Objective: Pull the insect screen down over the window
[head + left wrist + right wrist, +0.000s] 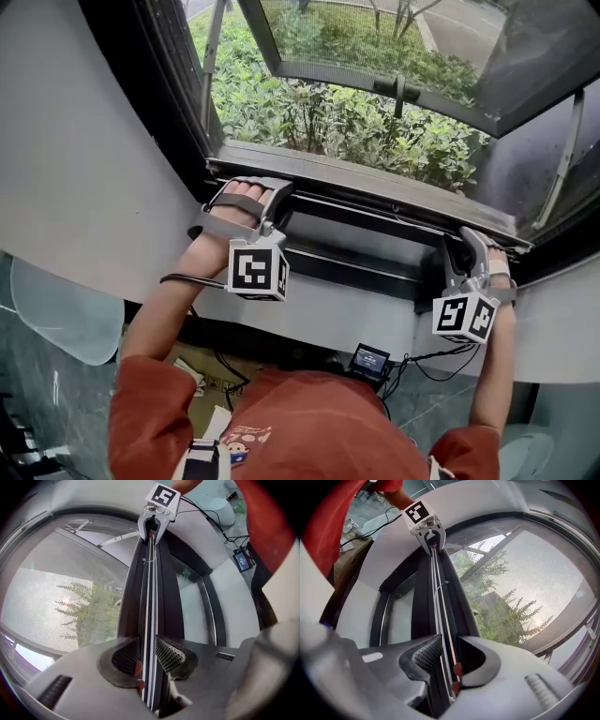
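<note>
The insect screen's dark bottom bar (366, 192) runs across the window opening, with its grey mesh (61, 597) (525, 573) stretched beyond it. My left gripper (251, 190) (147, 653) straddles the bar's left end, and both ribbed pads (171, 652) lie against the bar (149, 597). My right gripper (467, 242) (449, 656) straddles the right end. Its ribbed pad (427, 653) touches the bar (440, 602), while a thin dark gap shows on the other side. Each gripper view shows the other gripper at the bar's far end.
The glass sash (403, 89) is pushed outward over green shrubs (309, 112). Below the bar lies the dark window frame and sill (356, 267), set in a white wall (75, 169). A small device with a lit display (370, 359) and cables hang beneath.
</note>
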A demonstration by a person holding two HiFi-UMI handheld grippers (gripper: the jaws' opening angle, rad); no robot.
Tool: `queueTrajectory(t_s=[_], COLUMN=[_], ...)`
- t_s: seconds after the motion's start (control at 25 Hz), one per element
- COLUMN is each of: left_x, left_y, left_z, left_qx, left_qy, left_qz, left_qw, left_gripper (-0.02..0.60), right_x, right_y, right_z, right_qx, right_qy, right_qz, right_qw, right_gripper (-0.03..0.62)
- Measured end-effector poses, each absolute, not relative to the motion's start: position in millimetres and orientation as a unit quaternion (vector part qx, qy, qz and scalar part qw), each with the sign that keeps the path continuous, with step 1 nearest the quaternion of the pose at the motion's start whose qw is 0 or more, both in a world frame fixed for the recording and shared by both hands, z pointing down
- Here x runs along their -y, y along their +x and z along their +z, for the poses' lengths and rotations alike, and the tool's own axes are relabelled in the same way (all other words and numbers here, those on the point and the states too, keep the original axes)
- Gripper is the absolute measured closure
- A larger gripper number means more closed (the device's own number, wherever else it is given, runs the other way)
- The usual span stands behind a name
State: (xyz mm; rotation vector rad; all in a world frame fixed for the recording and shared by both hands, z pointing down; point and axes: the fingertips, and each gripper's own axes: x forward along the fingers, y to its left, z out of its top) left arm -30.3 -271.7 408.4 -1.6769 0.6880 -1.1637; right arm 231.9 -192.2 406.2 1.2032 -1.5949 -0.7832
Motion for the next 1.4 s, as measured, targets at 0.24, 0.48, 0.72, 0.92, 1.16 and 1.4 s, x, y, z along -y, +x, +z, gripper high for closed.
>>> queueTrajectory(t_s=[0.24, 0.48, 0.72, 0.92, 1.16, 1.4], left_x=[271.5, 268.8, 265.5, 264.4, 263.0, 262.0], left_y=[-29.6, -30.6, -33.5, -32.8, -32.2, -31.3], left_z=[408.6, 412.4, 413.5, 417.1, 421.3, 427.5], left_qx=[-0.256, -0.249, -0.253, -0.253, -0.249, -0.241], left_qy=[-0.699, -0.698, -0.694, -0.694, -0.696, -0.7], left_qz=[-0.491, -0.497, -0.496, -0.495, -0.496, -0.498], left_qw=[0.454, 0.452, 0.457, 0.458, 0.456, 0.451], left_gripper=[0.456, 0.431, 0.423, 0.42, 0.413, 0.404], right_x=[192.0, 190.8, 186.8, 183.6, 181.5, 179.8], right_y=[232.7, 231.8, 228.1, 227.5, 227.4, 228.1], right_z=[406.1, 407.4, 410.7, 415.2, 418.5, 423.2], right_qx=[0.653, 0.654, 0.675, 0.683, 0.69, 0.692], right_qy=[0.488, 0.484, 0.469, 0.464, 0.46, 0.46], right_qz=[-0.312, -0.306, -0.28, -0.271, -0.26, -0.253], right_qw=[0.488, 0.495, 0.495, 0.495, 0.494, 0.495], right_gripper=[0.477, 0.477, 0.453, 0.444, 0.43, 0.428])
